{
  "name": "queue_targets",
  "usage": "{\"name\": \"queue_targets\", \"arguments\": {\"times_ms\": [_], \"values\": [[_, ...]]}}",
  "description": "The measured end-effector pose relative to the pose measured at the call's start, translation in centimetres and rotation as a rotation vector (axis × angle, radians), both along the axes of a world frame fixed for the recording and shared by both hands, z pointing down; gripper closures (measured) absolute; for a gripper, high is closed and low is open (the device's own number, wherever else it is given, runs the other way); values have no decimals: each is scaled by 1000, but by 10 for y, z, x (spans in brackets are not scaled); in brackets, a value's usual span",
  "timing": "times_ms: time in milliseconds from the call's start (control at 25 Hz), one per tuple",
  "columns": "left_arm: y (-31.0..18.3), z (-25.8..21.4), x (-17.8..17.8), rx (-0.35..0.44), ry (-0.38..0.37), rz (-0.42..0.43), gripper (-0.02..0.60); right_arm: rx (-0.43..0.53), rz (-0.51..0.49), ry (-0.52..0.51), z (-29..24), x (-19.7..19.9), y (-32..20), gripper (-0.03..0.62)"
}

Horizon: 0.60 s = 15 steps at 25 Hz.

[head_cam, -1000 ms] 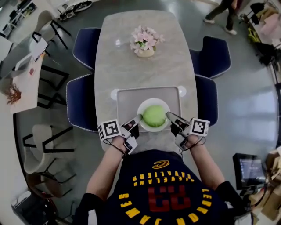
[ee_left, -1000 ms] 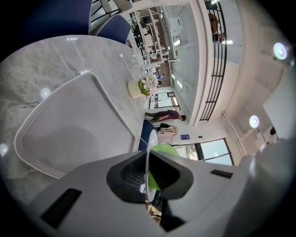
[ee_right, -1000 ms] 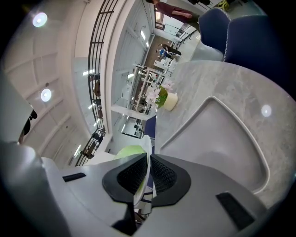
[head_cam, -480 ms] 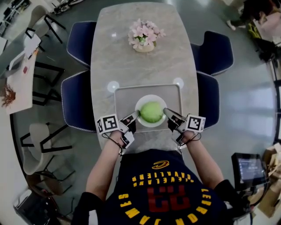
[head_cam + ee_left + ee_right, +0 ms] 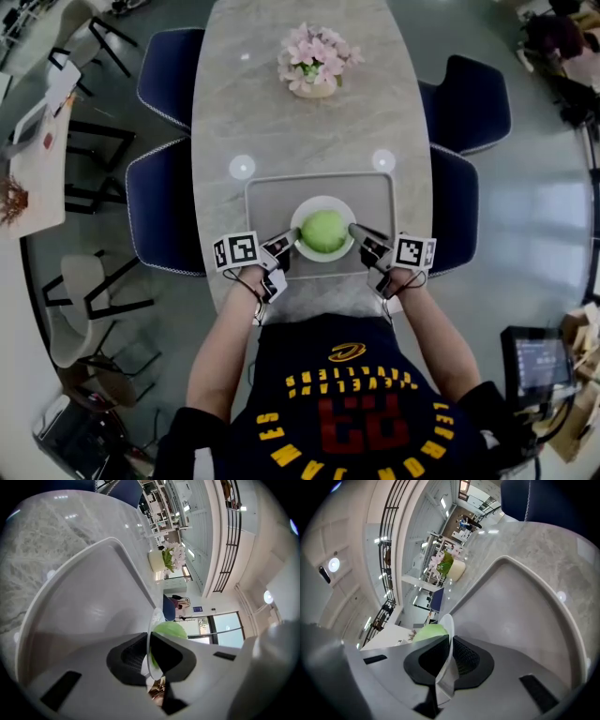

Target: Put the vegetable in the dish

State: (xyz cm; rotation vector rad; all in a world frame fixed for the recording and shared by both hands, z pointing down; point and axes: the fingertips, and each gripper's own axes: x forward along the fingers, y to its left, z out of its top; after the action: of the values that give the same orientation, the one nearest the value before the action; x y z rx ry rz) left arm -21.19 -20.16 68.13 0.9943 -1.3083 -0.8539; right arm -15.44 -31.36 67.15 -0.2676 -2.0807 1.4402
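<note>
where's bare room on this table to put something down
Free: left and right thirds of the grey rectangular tray, either side of the white round dish; and the marble tabletop between the tray's far edge and the pink flowers in a cream pot. Crowded: the tray's near middle, where the left gripper and right gripper clamp the dish rim.

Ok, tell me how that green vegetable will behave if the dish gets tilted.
The vegetable looks round and seems to sit loose in the shallow dish, so it would likely roll toward the low side. The left gripper and right gripper each pinch only the thin rim, so the dish may pivot if one dips.
</note>
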Motion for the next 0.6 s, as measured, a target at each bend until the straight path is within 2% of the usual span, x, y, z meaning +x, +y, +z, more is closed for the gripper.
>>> {"name": "queue_targets", "arguments": {"times_ms": [160, 360, 600], "values": [[0, 14, 1, -50, -16, 30, 568, 64, -38, 83, 25, 7, 0, 572], [1, 21, -1, -67, -25, 35, 566, 84, -42, 103, 32, 7, 0, 572], [-1, 27, -4, -109, -76, 61, 563, 131, -61, 134, 41, 6, -3, 572]]}}
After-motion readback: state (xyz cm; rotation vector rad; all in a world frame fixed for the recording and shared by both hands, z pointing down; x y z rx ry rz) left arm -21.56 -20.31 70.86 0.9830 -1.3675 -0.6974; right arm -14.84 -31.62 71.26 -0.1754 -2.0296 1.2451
